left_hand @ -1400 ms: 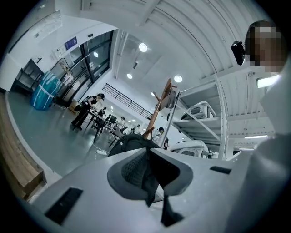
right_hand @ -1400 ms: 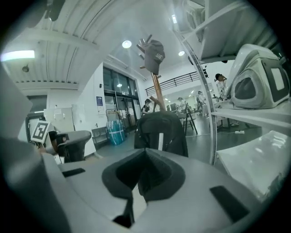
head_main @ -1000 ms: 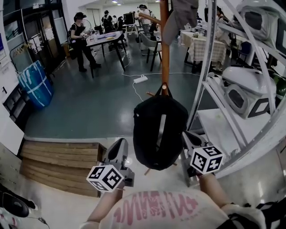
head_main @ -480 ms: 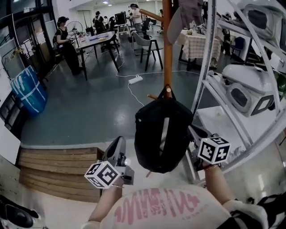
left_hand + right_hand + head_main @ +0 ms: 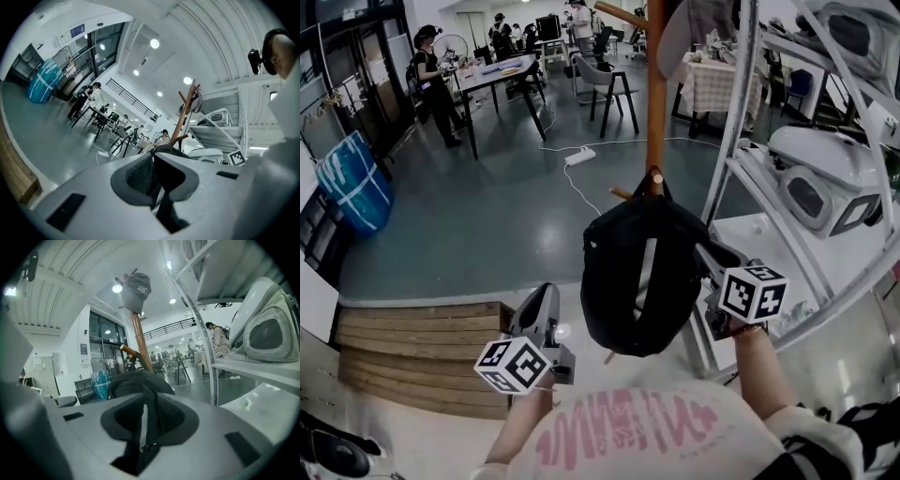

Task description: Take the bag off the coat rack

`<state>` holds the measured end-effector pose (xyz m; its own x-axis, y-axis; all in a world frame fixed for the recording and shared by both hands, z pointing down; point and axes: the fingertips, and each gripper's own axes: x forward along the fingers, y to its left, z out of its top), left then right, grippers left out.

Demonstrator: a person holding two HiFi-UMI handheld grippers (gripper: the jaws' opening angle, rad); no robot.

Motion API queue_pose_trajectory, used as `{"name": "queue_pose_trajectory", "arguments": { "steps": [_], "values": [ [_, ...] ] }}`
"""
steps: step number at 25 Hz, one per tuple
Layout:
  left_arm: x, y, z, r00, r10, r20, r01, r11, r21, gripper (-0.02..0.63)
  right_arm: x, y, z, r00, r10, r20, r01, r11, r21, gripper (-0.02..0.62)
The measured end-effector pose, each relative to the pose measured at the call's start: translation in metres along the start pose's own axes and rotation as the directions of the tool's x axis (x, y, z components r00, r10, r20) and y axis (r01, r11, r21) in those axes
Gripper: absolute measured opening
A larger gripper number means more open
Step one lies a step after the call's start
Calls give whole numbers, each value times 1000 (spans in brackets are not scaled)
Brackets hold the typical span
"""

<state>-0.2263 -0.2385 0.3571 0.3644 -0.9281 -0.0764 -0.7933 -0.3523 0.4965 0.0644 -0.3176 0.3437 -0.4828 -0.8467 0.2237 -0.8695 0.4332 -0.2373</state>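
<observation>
Just now the right hand-held gripper parted slightly, empty, beside the bag; the left hand-held gripper is pressed together.

A person stands at a dark table; a white power strip lies on the grey floor beyond wooden steps.

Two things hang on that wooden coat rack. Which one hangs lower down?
The black bag, hanging from a low peg. The grey cap hangs far higher, at the top of the coat rack.
</observation>
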Motion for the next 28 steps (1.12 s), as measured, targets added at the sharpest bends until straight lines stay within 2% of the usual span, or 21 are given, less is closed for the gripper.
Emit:
{"name": "queue_pose_trajectory", "arguments": {
  "steps": [5, 11, 16, 23, 28],
  "values": [
    [-1, 3, 0, 1000, 2, -2, -2, 1000, 15, 23, 8, 6, 5, 999, 36, -37, -37, 999, -37, 180],
    [-3, 7, -6, 1000, 15, -10, -15, 1000, 7, 23, 10, 9, 25, 999, 36, 5, -35, 991, -127, 260],
    [-3, 7, -12, 1000, 14, -23, -13, 1000, 8, 23, 22, 5, 28, 1000, 22, 8, -20, 984, -176, 295],
    [-3, 8, -14, 999, 39, -33, -38, 999, 20, 23, 30, -8, 17, 997, -28, -66, 8, 958, -285, 350],
    [-2, 14, -23, 997, 59, -49, -59, 998, 17, 23, 43, -24, 13, 995, -21, -102, -6, 967, -255, 365]
  ]
}}
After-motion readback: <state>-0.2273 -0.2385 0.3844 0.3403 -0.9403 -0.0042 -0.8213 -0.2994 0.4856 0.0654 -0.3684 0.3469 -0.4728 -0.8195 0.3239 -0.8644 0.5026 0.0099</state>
